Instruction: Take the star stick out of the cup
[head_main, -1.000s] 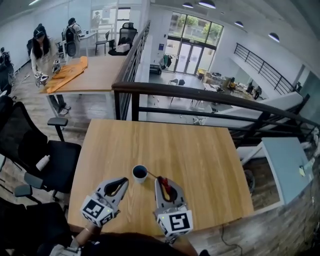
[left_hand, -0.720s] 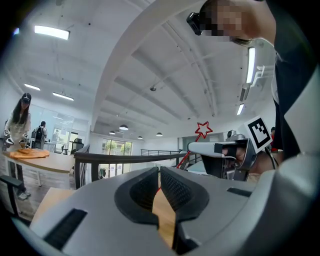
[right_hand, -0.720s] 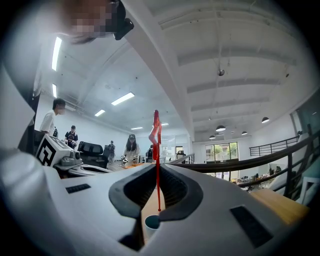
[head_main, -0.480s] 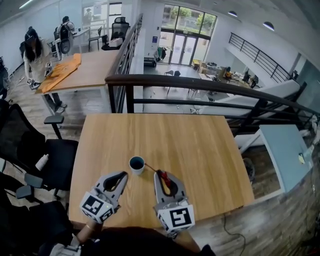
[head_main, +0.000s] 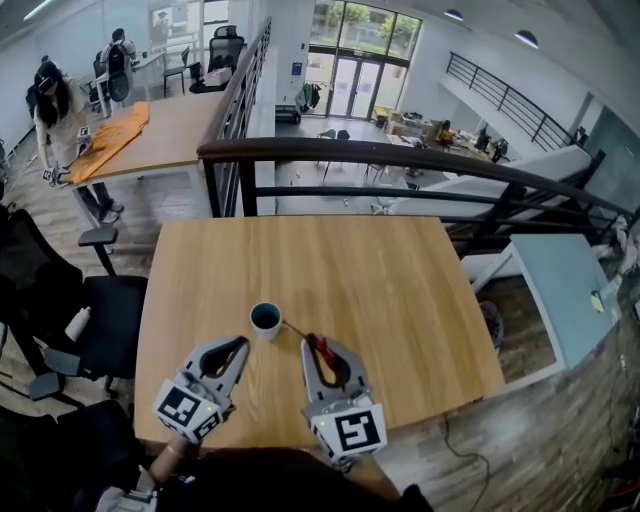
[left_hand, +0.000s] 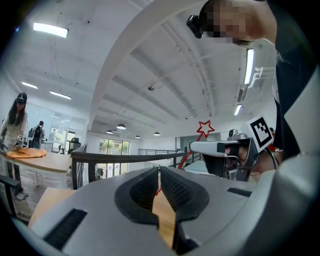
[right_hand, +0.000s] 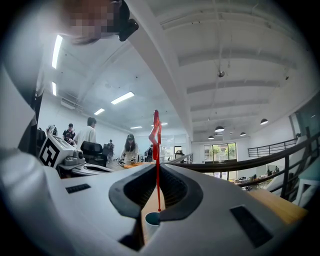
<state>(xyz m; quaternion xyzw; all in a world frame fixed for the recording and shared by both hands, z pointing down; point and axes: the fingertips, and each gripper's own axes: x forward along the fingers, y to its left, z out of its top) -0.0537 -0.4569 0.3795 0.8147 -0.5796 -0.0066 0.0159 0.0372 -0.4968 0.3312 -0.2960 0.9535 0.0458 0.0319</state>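
A white cup (head_main: 265, 318) with a dark inside stands near the front of the wooden table (head_main: 380, 290). My right gripper (head_main: 320, 346) is just right of it, shut on the red star stick (head_main: 322, 353). The stick's thin end reaches toward the cup's rim. In the right gripper view the stick (right_hand: 158, 175) stands upright between the shut jaws of the right gripper (right_hand: 157, 172), its lower tip just above the cup's mouth (right_hand: 151, 219). My left gripper (head_main: 238, 348) sits left of the cup, shut and holding nothing. The left gripper view shows the red star (left_hand: 205, 128) above the right gripper (left_hand: 225, 150).
A black railing (head_main: 400, 165) runs behind the table's far edge. Black office chairs (head_main: 70, 310) stand to the left. Farther back left, people work at another table (head_main: 150, 130) with orange cloth on it.
The head camera has drifted, so the whole scene sits a little higher and further left. The grippers, stick and cup keep their places relative to each other.
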